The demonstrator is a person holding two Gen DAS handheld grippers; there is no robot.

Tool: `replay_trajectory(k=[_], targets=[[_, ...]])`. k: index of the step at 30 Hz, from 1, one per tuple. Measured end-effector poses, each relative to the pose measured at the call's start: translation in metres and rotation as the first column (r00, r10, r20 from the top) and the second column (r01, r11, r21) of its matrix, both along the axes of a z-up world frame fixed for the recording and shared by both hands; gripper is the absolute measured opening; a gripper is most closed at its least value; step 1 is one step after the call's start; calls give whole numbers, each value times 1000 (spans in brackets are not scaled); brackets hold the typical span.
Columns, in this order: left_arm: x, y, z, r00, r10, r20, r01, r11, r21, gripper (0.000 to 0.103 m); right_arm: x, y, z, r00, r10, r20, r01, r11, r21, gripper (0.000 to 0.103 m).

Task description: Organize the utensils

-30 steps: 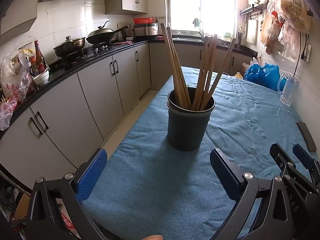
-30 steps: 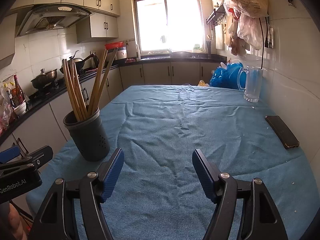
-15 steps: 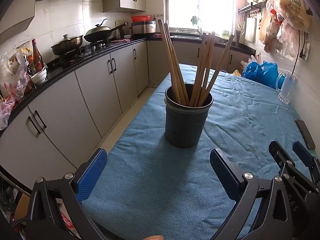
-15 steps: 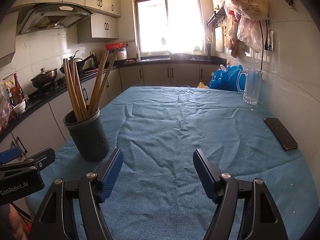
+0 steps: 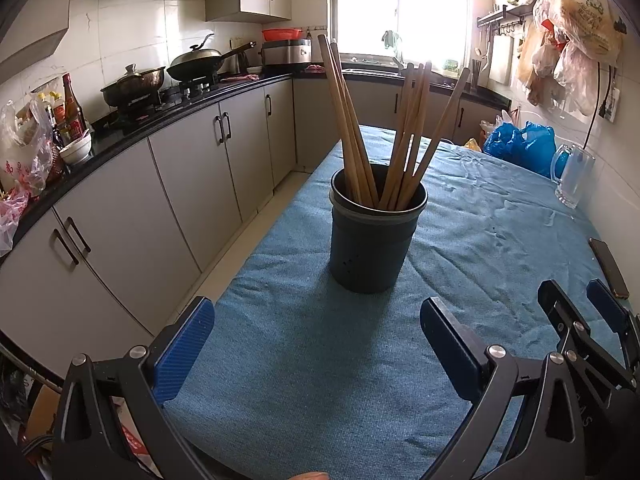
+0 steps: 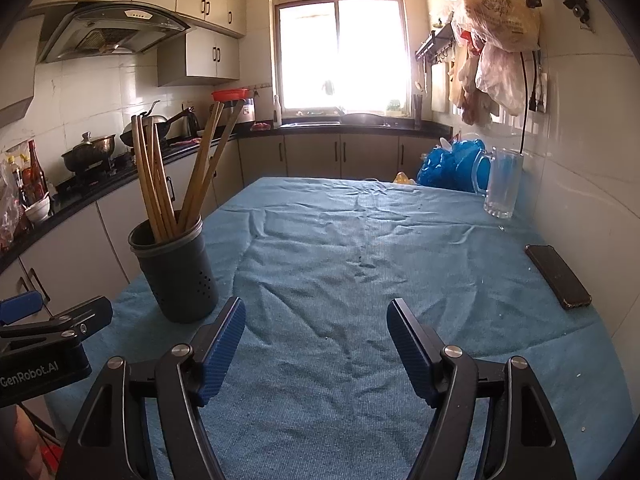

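A dark grey utensil holder stands upright on the blue tablecloth and holds several wooden chopsticks. My left gripper is open and empty, a short way in front of the holder. In the right wrist view the holder stands at the left with the chopsticks fanned out. My right gripper is open and empty over bare cloth, to the right of the holder. The left gripper's body shows at that view's left edge.
A black phone lies near the table's right edge. A glass mug and blue plastic bags sit at the far right. Kitchen cabinets and a counter with pots run along the left. Bags hang on the right wall.
Both grippers have drawn back a little from the holder and risen slightly. Both stay open and empty. The holder and chopsticks have not moved.
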State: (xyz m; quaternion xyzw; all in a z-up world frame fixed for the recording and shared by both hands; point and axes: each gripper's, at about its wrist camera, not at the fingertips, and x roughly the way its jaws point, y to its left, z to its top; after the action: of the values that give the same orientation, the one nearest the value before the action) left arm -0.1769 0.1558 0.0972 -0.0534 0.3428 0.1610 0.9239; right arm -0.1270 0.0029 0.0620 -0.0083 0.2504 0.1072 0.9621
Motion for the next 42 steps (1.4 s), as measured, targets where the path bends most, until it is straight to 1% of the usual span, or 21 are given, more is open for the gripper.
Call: replay_trajectory(k=[24, 37, 42], targets=[[0, 2, -1, 1000, -10, 1, 10, 1000, -10, 102, 0, 4, 1, 1000, -3, 8, 3, 1000, -1, 79], [-4, 2, 4, 998, -34, 45, 36, 999, -37, 102, -1, 1, 4, 1000, -17, 22, 17, 1000, 4, 80], [-5, 0, 4, 997, -42, 58, 44, 998, -33, 102, 1, -1, 2, 999, -31, 21, 31, 999, 11, 81]])
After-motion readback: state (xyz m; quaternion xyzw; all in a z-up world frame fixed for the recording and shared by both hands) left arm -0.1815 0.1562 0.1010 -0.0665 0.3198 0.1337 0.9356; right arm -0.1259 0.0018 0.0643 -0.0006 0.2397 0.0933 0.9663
